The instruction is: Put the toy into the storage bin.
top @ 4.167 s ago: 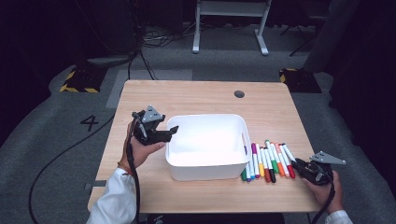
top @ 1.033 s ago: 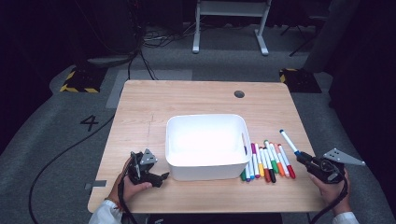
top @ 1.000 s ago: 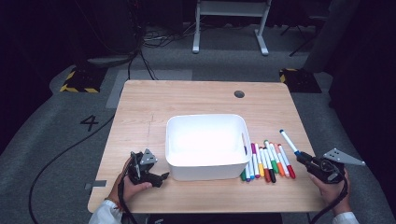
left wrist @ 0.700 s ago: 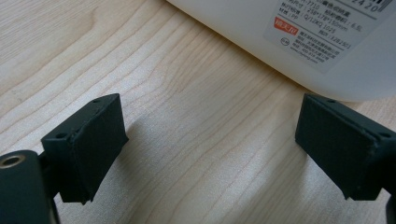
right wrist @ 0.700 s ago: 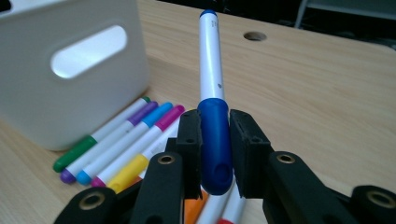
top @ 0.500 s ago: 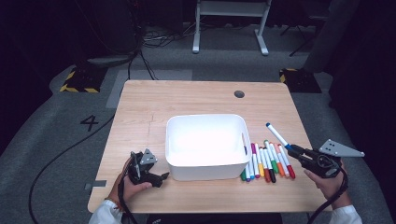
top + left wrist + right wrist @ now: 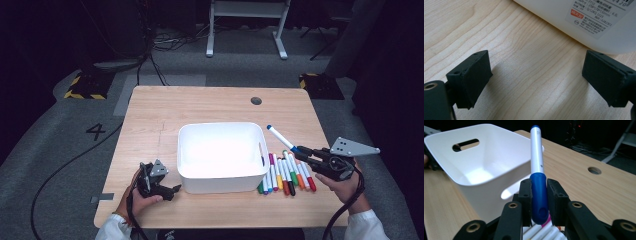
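A white plastic bin (image 7: 220, 155) stands empty in the middle of the wooden table (image 7: 200, 107). To its right lies a row of several coloured markers (image 7: 286, 174). My right gripper (image 7: 301, 153) is shut on the blue cap of a white-and-blue marker (image 7: 281, 138), held in the air beside the bin's right rim and pointing toward it. In the right gripper view the marker (image 7: 537, 175) stands up between the pads, with the bin (image 7: 474, 162) just behind. My left gripper (image 7: 170, 190) rests open on the table at the bin's front left corner, its pads (image 7: 471, 75) wide apart over bare wood.
A round cable hole (image 7: 256, 100) sits at the table's back right. A white label (image 7: 594, 16) is stuck on the bin wall facing the left gripper. Dark floor with cables surrounds the table, and a white stand (image 7: 245, 22) is behind it.
My right gripper has lifted the blue marker off the row and carried it left and up toward the bin's rim. The left gripper left the bin's side earlier and now rests still.
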The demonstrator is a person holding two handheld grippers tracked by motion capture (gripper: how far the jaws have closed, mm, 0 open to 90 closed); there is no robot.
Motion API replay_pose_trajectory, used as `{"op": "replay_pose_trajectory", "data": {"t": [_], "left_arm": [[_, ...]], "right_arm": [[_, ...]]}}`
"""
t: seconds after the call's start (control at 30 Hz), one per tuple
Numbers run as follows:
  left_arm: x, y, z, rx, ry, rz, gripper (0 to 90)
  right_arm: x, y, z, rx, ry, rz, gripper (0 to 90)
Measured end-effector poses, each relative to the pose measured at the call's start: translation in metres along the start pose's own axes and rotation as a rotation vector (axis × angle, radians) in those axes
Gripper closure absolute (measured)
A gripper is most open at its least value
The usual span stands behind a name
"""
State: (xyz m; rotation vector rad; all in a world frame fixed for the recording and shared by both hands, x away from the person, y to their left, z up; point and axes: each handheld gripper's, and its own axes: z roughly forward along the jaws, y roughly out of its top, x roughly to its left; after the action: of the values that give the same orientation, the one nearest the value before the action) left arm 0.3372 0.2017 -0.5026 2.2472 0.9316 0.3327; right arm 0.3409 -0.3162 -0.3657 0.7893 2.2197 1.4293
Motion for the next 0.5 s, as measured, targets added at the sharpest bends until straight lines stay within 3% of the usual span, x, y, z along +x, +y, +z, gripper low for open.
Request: {"op": "replay_pose_trajectory", "data": {"t": [0.27, 0.5], "left_arm": [[0.0, 0.0, 0.0, 0.001, 0.0, -0.002, 8.8], [0.0, 0.0, 0.0, 0.0, 0.0, 0.0, 8.8]], "right_arm": [[0.018, 0.029, 0.027, 0.023, 0.076, -0.082, 75.2], [0.028, 0.047, 0.046, 0.029, 0.126, -0.117, 75.2]]}}
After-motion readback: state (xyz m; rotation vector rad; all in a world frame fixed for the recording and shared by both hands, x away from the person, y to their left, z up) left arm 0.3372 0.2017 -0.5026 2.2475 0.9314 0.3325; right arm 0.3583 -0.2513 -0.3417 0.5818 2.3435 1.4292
